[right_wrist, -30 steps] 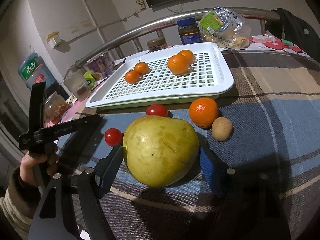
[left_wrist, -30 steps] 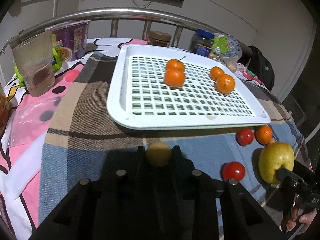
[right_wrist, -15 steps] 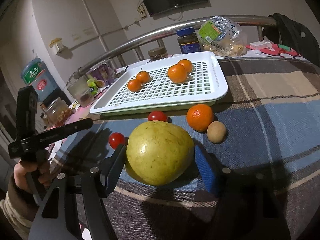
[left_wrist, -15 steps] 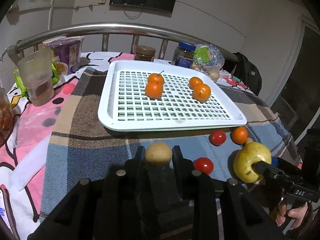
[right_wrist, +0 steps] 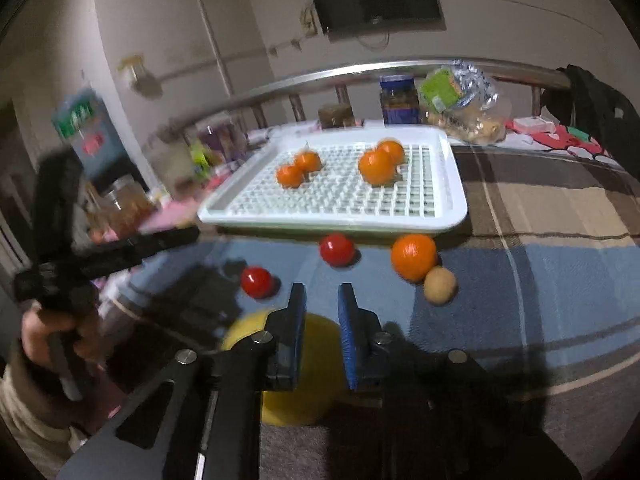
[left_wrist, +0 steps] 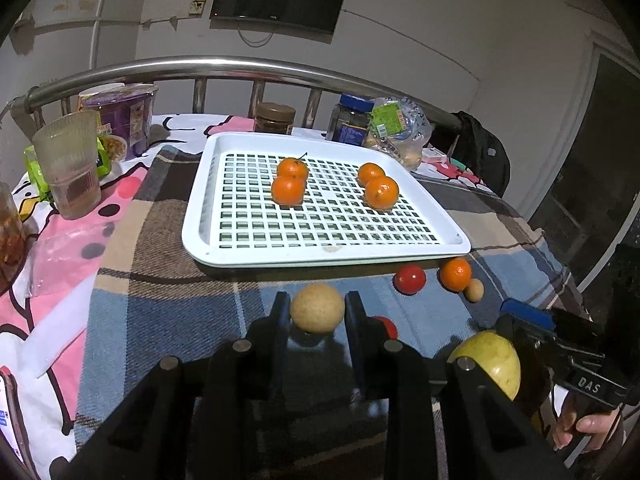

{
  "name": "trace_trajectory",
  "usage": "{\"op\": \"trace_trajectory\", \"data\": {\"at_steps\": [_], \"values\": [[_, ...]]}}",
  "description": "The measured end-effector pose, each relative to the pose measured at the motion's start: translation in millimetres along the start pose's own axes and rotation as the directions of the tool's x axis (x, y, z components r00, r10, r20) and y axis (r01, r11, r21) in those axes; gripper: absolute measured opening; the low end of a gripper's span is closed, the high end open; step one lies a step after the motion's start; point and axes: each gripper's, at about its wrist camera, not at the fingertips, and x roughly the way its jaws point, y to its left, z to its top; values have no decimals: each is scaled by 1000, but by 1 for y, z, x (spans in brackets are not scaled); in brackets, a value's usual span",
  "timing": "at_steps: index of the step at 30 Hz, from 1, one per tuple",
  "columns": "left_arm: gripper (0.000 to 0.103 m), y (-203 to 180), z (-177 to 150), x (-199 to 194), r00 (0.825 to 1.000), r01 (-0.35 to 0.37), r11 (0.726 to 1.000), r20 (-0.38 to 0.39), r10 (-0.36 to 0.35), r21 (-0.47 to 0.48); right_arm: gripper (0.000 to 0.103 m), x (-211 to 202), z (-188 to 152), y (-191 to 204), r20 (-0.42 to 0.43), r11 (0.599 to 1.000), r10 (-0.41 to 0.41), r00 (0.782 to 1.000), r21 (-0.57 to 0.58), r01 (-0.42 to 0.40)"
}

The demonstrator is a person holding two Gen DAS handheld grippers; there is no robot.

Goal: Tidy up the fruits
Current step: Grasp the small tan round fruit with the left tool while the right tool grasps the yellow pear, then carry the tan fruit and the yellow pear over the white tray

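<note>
From left wrist: black left gripper [left_wrist: 317,312] pinches a small round tan fruit [left_wrist: 317,307], lifted before the white slotted plastic tray [left_wrist: 320,254] with four oranges [left_wrist: 288,189].
From right wrist: right gripper [right_wrist: 322,330], jaws just closing, nearly together, nothing between; big yellow-green pear [right_wrist: 298,396] below them.

White letters "DAS" stand on the right tool [left_wrist: 520,330], at four o'clock in the left wrist view. Other labels are unreadable.
</note>
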Motion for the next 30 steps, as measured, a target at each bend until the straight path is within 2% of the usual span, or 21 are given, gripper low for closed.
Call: {"op": "trace_trajectory", "data": {"at_steps": [2,3,9,11,16,18,25,30], "values": [[30,2,-1,-1,1000,-1,1000,2,1,-1,76,1,-1,-2,-3,999,-36,999,7,36],[30,2,-2,-1,1000,-2,1000,2,2,-2,80,1,-3,-1,3,1000,-31,1000,7,31],[30,7,-6,0,1000,0,1000,-10,-1,-14,82,-3,-7,16,4,999,24,1000,-39,-24],[30,7,-6,1,1000,4,1000,-11,-4,-16,85,1,-10,23,-29,997,34,999,-62,-36],[30,7,-6,2,1000,4,1000,-13,-5,-15,85,22,-16,28,-101,996,29,994,-77,-37],[30,7,-6,2,1000,4,1000,-14,-4,-14,81,27,-17,26,-115,997,31,993,-66,-39],[30,6,-6,0,1000,5,1000,-13,-5,-11,78,23,-20,23,-109,997,53,993,-47,-58],[30,4,1,-6,1000,15,1000,-3,-15,-8,77,9,-15,14,-67,995,98,993,9,-97]]}}
